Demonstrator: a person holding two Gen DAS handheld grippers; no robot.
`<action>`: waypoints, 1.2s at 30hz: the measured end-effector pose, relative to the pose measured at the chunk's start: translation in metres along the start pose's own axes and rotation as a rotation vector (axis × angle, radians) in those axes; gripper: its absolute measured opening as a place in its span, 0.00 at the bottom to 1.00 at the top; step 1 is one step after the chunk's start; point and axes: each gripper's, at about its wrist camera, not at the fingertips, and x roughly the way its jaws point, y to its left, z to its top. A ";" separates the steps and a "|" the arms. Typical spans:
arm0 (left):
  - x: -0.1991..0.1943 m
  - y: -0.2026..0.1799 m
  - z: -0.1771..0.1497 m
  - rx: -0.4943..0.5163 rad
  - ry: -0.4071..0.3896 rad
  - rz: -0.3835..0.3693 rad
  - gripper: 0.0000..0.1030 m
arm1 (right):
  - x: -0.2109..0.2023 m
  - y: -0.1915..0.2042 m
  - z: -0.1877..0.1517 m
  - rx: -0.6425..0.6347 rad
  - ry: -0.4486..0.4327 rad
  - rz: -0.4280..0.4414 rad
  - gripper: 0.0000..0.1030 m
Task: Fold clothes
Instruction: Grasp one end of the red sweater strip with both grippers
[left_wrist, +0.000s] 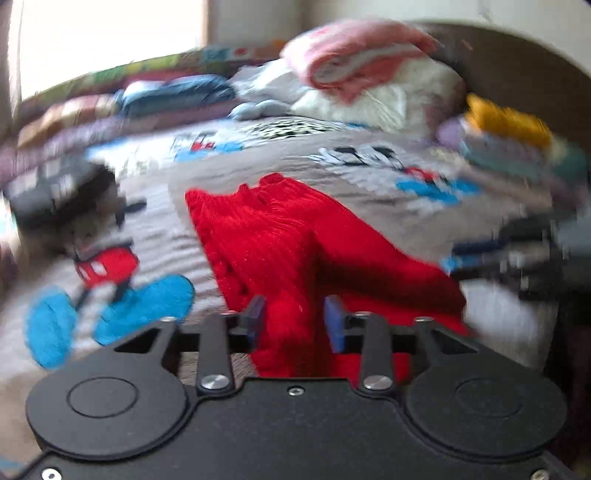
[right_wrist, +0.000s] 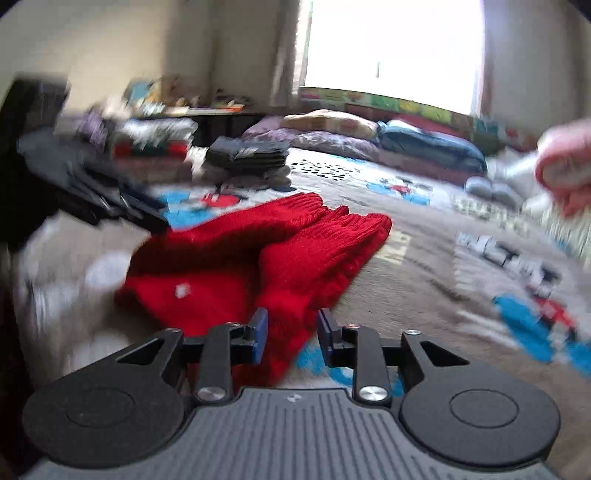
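A: What are the clothes lying on?

B: A bed, covered with a grey cartoon-print bedspread (right_wrist: 424, 280) with blue, red and black figures on it. A bright window (right_wrist: 391, 51) sits behind the far edge, with pale walls on either side. Both views are blurred.

A: And around the edges?

B: Pillows and rolled bedding (right_wrist: 369, 136) line the window side. A stack of dark folded clothes (right_wrist: 247, 155) stands on the bed beyond the red piece. The left camera shows a heap topped by a pink blanket (left_wrist: 354, 55) against a brown headboard (left_wrist: 517, 66), with a yellow item (left_wrist: 506, 118) beside it.

A: Where is the red garment?

B: The red knitted garment (right_wrist: 258, 258) lies on the bedspread near the bed's middle, right in front of both grippers. Its long axis runs away from the right camera, ribbed cuffs pointing toward the window side, two long parts lying side by side.

A: The grippers?

B: The left gripper (left_wrist: 295, 323) has its jaws apart with a fold of red knit rising between them; I cannot tell whether they touch it. The right gripper (right_wrist: 291, 332) also has its jaws apart, over the near end of the garment, gripping nothing.
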 end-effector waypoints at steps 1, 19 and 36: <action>-0.007 -0.006 -0.004 0.071 -0.005 0.014 0.48 | -0.004 0.005 -0.004 -0.048 0.006 -0.008 0.35; 0.034 -0.055 -0.091 0.772 0.028 0.325 0.36 | 0.030 0.065 -0.032 -0.439 0.083 -0.119 0.43; 0.052 -0.062 -0.065 0.601 0.019 0.346 0.19 | 0.025 0.051 -0.019 -0.348 0.024 -0.058 0.21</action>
